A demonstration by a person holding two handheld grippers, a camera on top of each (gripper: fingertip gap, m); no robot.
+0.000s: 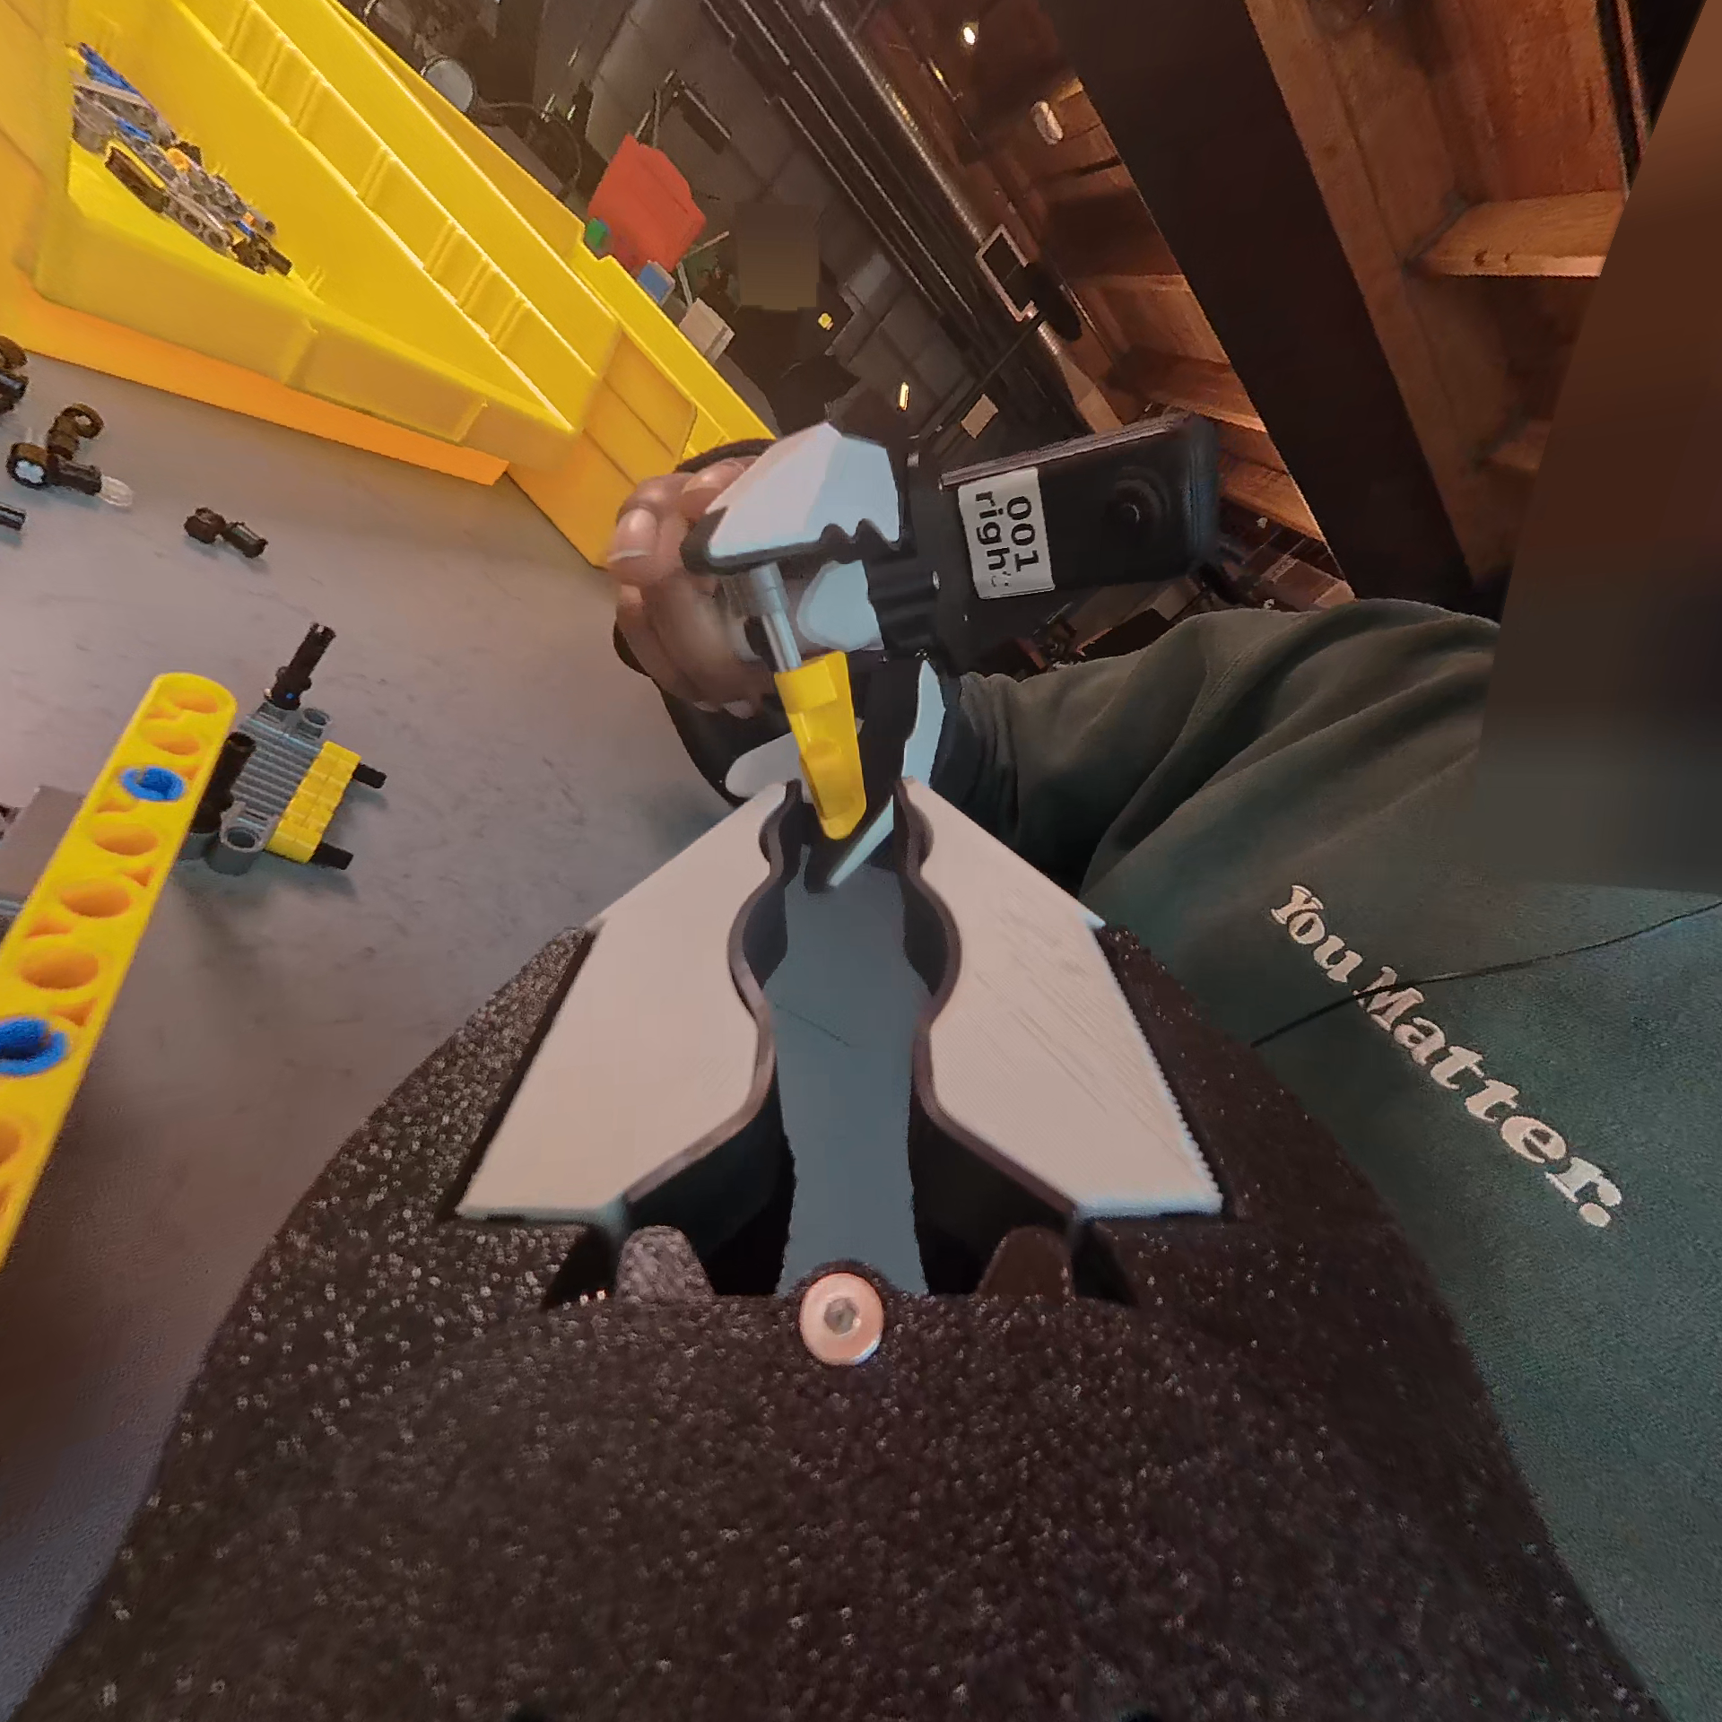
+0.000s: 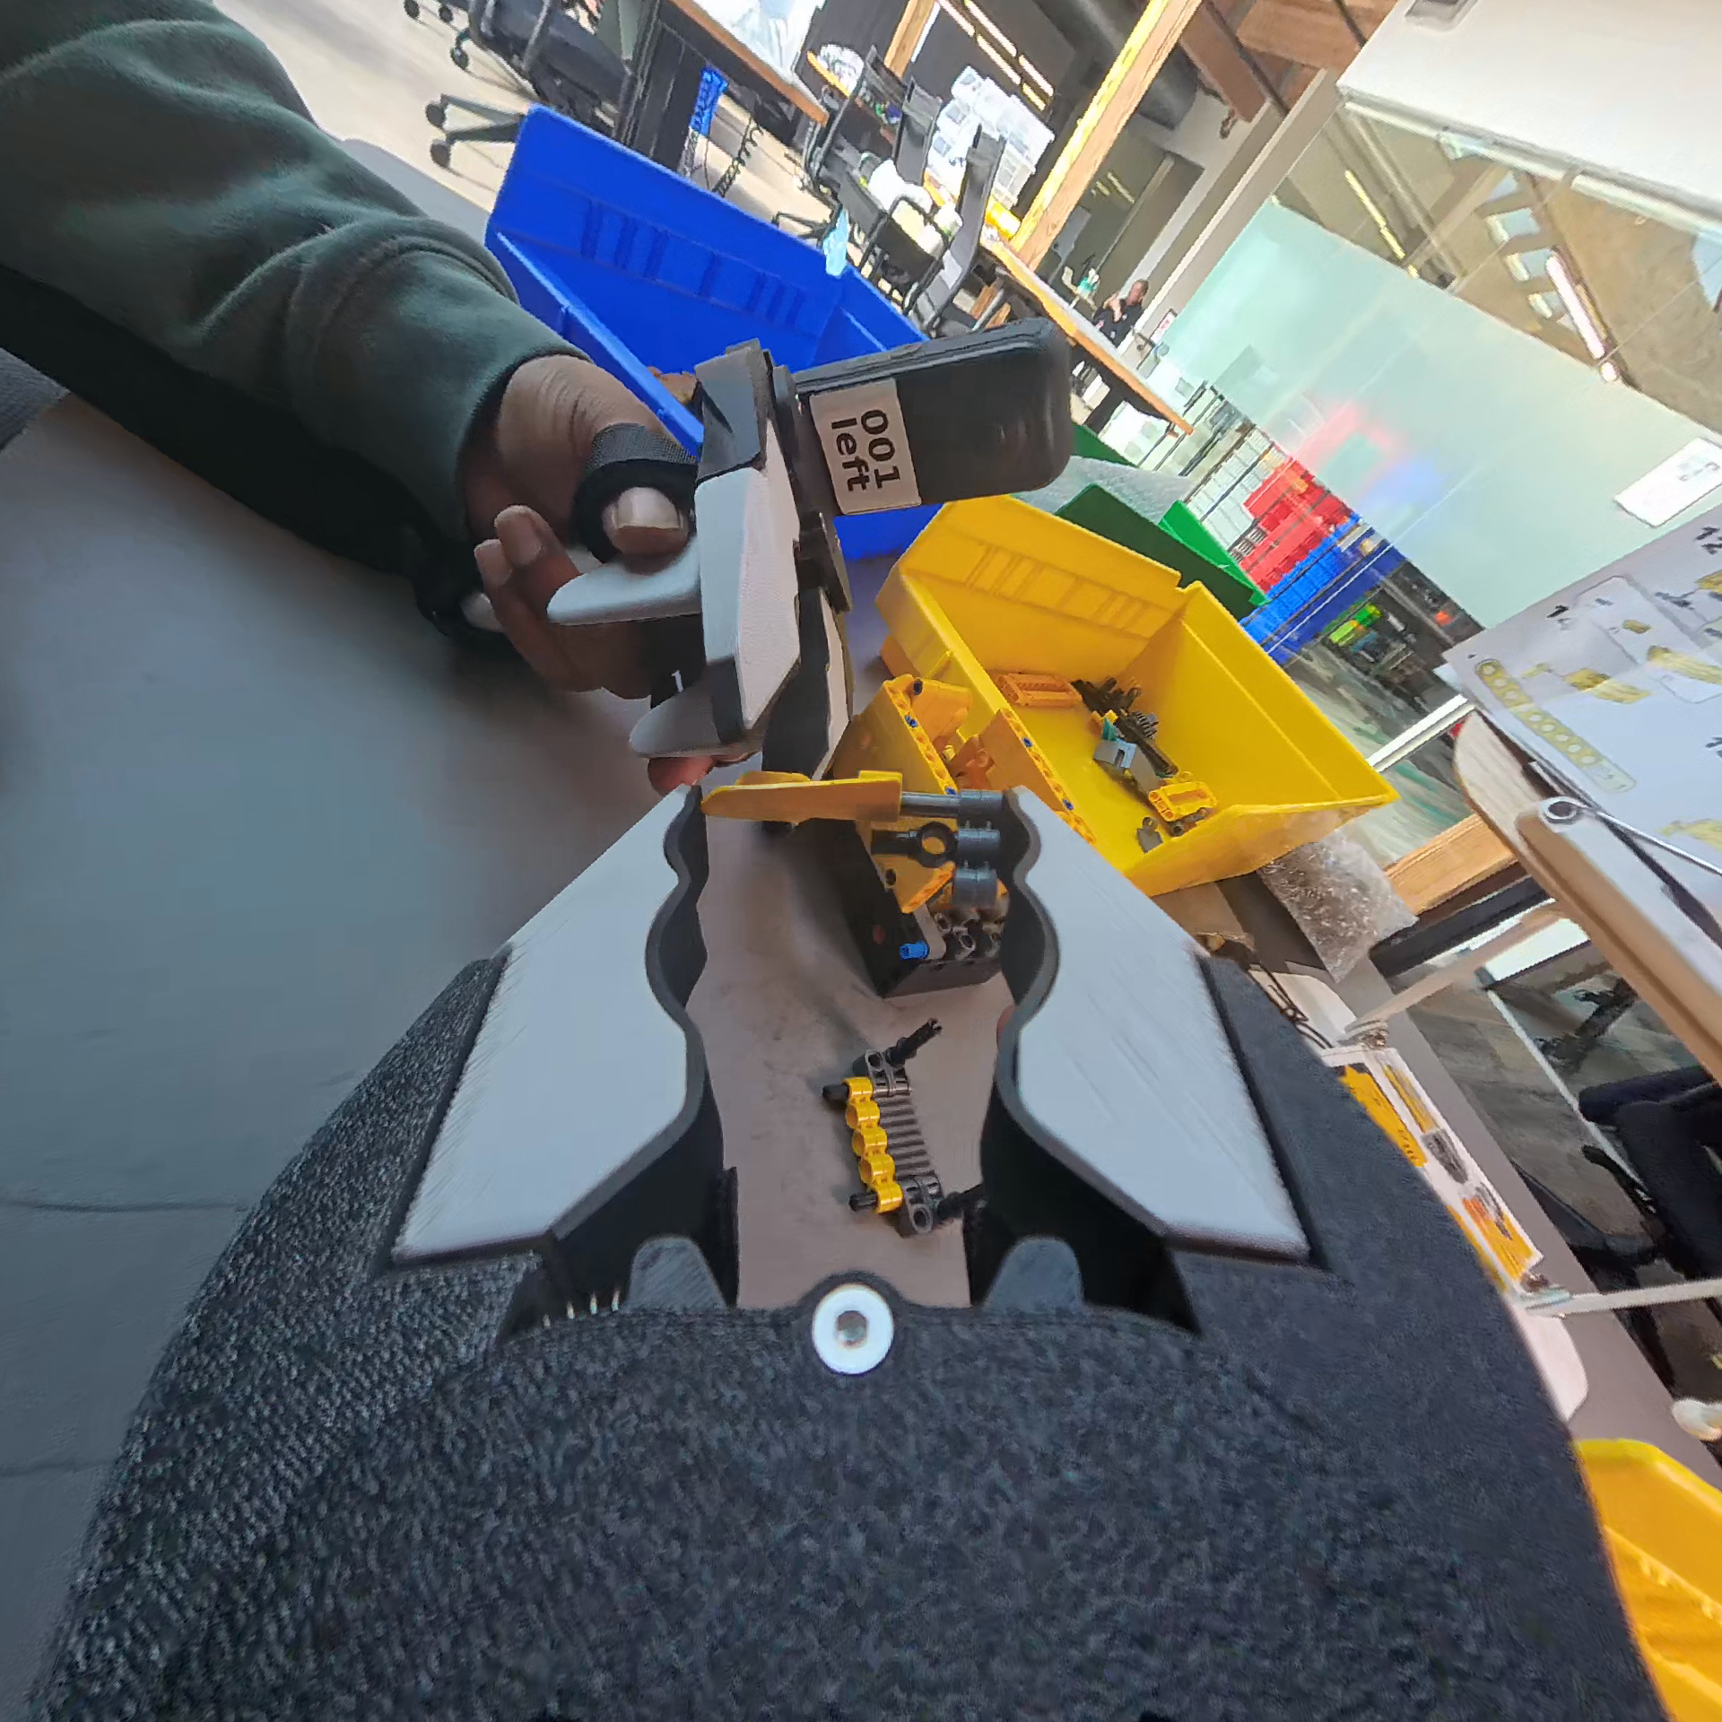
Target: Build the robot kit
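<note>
**Yellow panel at the model, other parts lying loose**

From my station, the right gripper (image 2: pixel 855 815) stood at a middling spread. The yellow panel piece (image 2: pixel 801 797) and its grey axle spanned the gap. One tip touched the panel's end at nine o'clock, and the other sat against the grey connectors (image 2: pixel 978 843) at three. I judged it clamped endwise.

Those connectors belonged to a partly built model (image 2: pixel 918 895) with a black base. It rested on the table (image 2: pixel 233 839) just beyond the tips, at twelve o'clock.

The left gripper (image 1: pixel 850 806) was narrow. The panel's lower end sat in its gap, but I could not tell whether the pads gripped it.

As things lay, the panel was at the model, though I could not confirm it was seated. A small yellow-and-grey sub-assembly (image 2: pixel 885 1146) lay apart, at six o'clock of the model. In the left wrist view, a long yellow beam (image 1: pixel 93 885) lay at nine o'clock and loose black connectors (image 1: pixel 56 457) at ten. More parts sat in the yellow bin (image 2: pixel 1258 839) at two o'clock.
</note>
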